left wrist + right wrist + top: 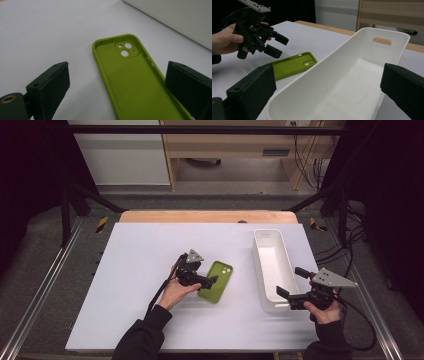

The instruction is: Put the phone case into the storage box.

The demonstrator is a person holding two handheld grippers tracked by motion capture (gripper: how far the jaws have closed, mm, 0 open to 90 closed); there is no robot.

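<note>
My left tongs (212, 280) gape wide, empty, over the green case (216, 281) lying flat on the desk (135, 270) — jaws may skid off. Right tongs (290, 290), open, straddle the bin (270, 265) rim.

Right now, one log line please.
left tongs: open over case | right tongs: open at bin | case: on table
</note>
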